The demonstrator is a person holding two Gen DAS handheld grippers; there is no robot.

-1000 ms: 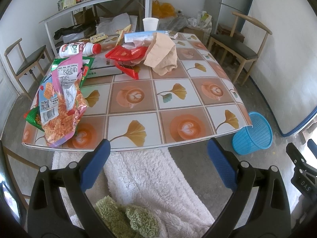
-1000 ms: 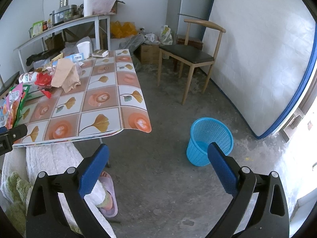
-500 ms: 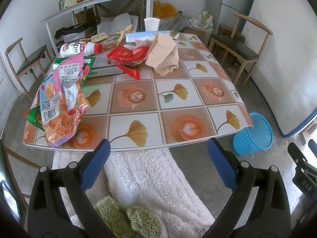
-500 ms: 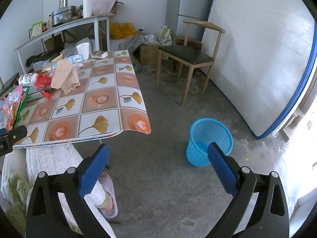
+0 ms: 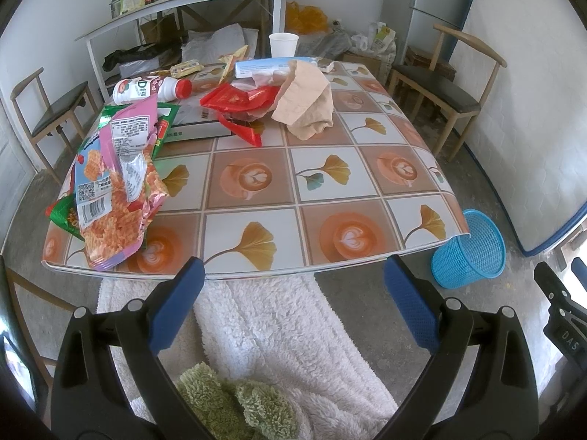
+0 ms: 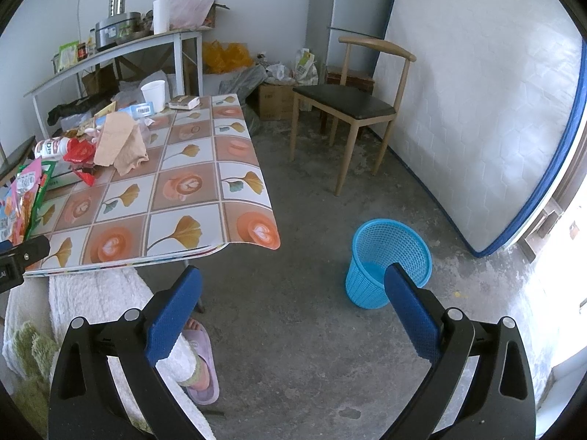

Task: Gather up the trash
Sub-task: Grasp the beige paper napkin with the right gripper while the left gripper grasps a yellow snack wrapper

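- The left hand-held gripper (image 5: 293, 289) is held released before the near edge of the tabletop (image 5: 256, 183), with nothing between its blue pads.
- Snack bags (image 5: 113, 183) are seen ahead to its left; red wrappers (image 5: 238, 102) and crumpled paper (image 5: 308, 99) lie farther back.
- The right hand-held gripper (image 6: 293, 293) is likewise released over the floor, with the bin (image 6: 389, 262) just ahead at its right finger.
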